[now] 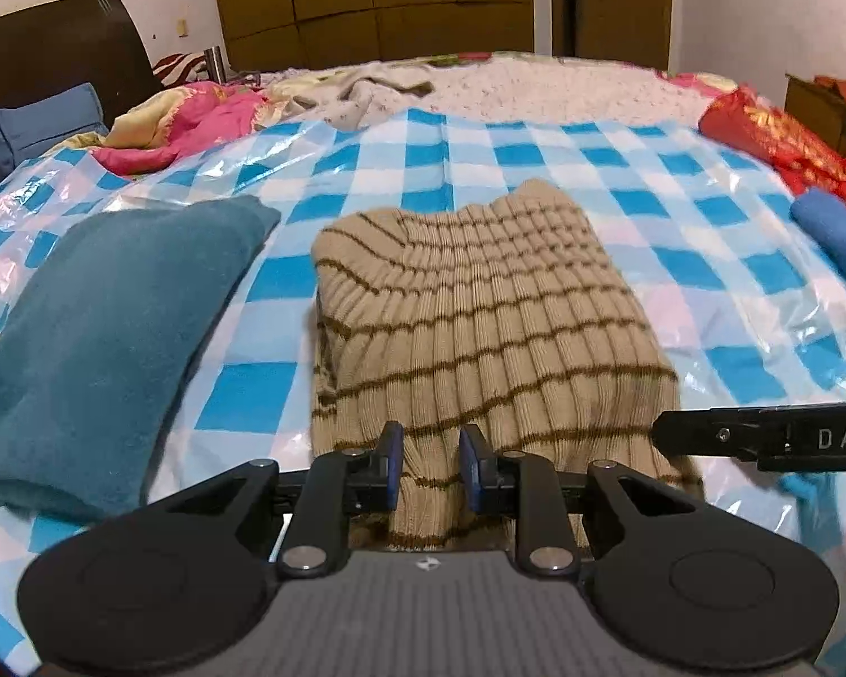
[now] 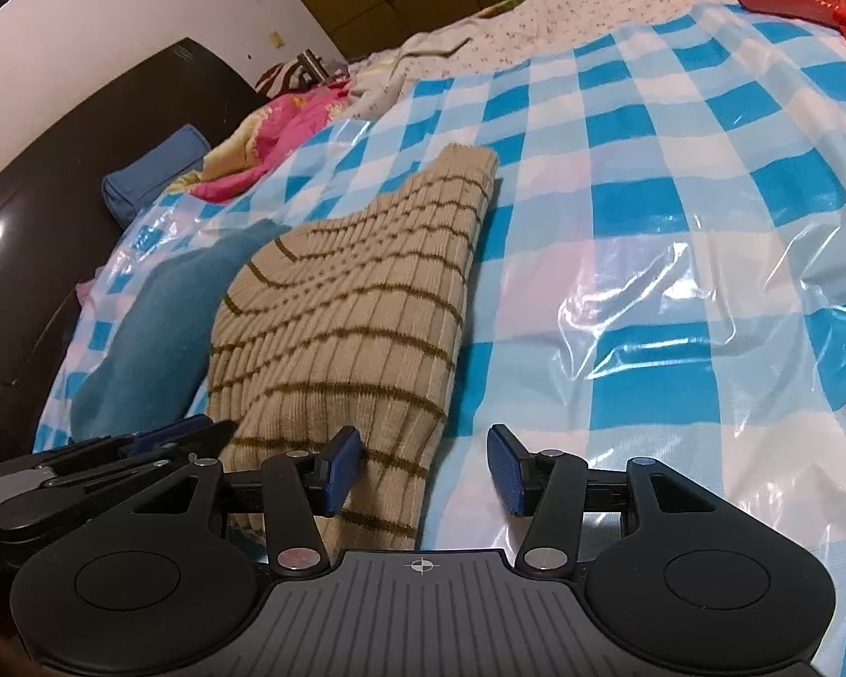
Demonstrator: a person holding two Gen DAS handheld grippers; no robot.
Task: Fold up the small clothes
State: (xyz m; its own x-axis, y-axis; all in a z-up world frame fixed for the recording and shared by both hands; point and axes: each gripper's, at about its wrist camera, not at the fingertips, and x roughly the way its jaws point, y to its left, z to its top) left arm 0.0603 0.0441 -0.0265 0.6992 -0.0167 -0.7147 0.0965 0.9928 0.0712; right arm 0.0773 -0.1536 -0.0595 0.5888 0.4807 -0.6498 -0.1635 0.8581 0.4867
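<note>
A beige ribbed sweater with thin brown stripes [image 1: 479, 327] lies folded on the blue-and-white checked plastic sheet [image 1: 620, 169]. My left gripper [image 1: 431, 465] is shut on the sweater's near edge, with cloth bunched between the blue pads. My right gripper [image 2: 426, 468] is open at the sweater's [image 2: 355, 310] near right corner; its left pad [image 2: 341, 468] touches the cloth and its right pad is over the sheet [image 2: 677, 197]. The right gripper also shows as a black bar in the left wrist view [image 1: 761, 440]. The left gripper shows at the left of the right wrist view [image 2: 141, 445].
A folded teal garment [image 1: 101, 327] lies left of the sweater. A blue cloth [image 1: 840, 237] and red fabric [image 1: 778, 141] lie at the right edge. Pink bedding [image 1: 186, 130], a blue pillow [image 1: 39, 124] and a dark headboard [image 1: 51, 45] are at the far left.
</note>
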